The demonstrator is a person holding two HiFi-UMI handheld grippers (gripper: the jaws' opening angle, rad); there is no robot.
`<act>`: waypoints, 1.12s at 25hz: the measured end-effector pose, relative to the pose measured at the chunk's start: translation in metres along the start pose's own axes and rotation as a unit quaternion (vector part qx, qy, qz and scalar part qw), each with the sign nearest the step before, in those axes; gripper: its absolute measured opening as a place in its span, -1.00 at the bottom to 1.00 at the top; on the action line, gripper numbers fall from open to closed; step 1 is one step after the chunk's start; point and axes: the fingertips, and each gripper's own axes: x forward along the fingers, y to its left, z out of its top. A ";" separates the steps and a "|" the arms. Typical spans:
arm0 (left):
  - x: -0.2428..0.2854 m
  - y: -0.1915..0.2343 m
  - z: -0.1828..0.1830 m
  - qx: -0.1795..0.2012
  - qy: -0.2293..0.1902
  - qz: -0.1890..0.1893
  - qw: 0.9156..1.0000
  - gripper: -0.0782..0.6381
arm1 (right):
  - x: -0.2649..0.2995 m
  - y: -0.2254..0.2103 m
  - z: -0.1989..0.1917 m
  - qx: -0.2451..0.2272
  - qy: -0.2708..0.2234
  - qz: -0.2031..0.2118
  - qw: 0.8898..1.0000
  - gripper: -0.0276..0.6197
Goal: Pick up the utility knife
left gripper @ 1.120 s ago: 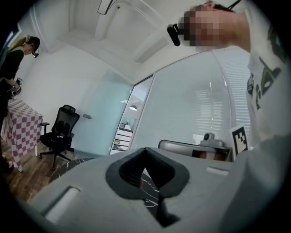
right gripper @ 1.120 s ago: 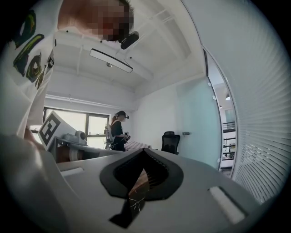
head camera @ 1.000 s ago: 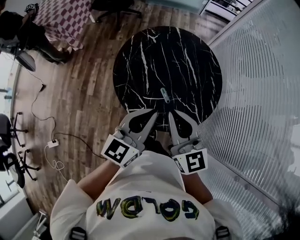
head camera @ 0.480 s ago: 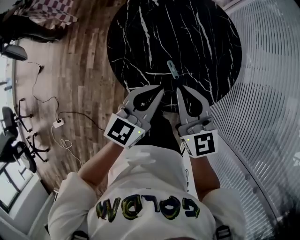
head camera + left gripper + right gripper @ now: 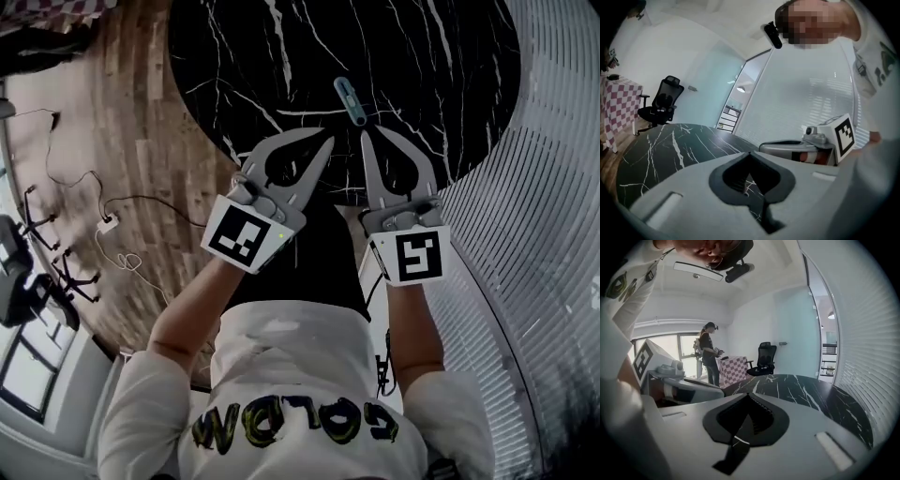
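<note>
stage: approach, pick not begun | knife (image 5: pixel 351 100): flat on tabletop (image 5: pixel 441 56), untouched, just ahead of my tips | my left tongs (image 5: pixel 325 142): pressed together, empty | my right tongs (image 5: pixel 367 138): pressed together, empty | remaining: spread, reach, pinch, lift

The bench (image 5: pixel 422 56) has a glossy black stone-like top with white veins. The floor (image 5: pixel 141 122) is matt wood plank. The left tongs (image 5: pixel 326 142) and right tongs (image 5: pixel 366 137) look like smooth matt grey plastic, with dark ribbed pads (image 5: pixel 761 417). The utility knife (image 5: pixel 351 100) has a smooth grey-blue casing. The shirt (image 5: pixel 300 366) is white cloth.
</note>
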 end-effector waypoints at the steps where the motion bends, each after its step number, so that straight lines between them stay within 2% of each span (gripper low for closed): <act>1: 0.005 0.004 -0.008 -0.003 0.005 -0.002 1.000 -0.77 | 0.006 -0.004 -0.011 0.002 0.012 -0.003 1.000 -0.89; 3: 0.013 0.009 -0.023 -0.008 0.017 -0.005 1.000 -0.78 | 0.015 -0.010 -0.034 0.009 0.035 -0.007 0.999 -0.83; 6: 0.025 0.021 -0.045 0.006 0.035 -0.003 0.999 -0.78 | 0.030 -0.019 -0.066 0.015 0.062 -0.009 0.998 -0.82; 8: 0.034 0.027 -0.055 0.012 0.039 -0.001 0.999 -0.78 | 0.037 -0.025 -0.086 0.016 0.080 -0.013 0.997 -0.74; 13: 0.041 0.036 -0.077 -0.007 0.049 0.004 0.999 -0.77 | 0.046 -0.030 -0.130 0.021 0.137 -0.020 0.990 -0.55; 20: 0.048 0.044 -0.100 -0.009 0.065 0.003 0.998 -0.77 | 0.063 -0.031 -0.165 0.014 0.191 -0.015 0.981 -0.38; 23: 0.048 0.049 -0.103 -0.015 0.066 0.007 0.998 -0.78 | 0.068 -0.032 -0.177 0.008 0.213 -0.014 0.977 -0.38; 28: 0.047 0.055 -0.106 -0.022 0.068 0.014 0.997 -0.78 | 0.069 -0.032 -0.178 0.003 0.223 -0.013 0.975 -0.46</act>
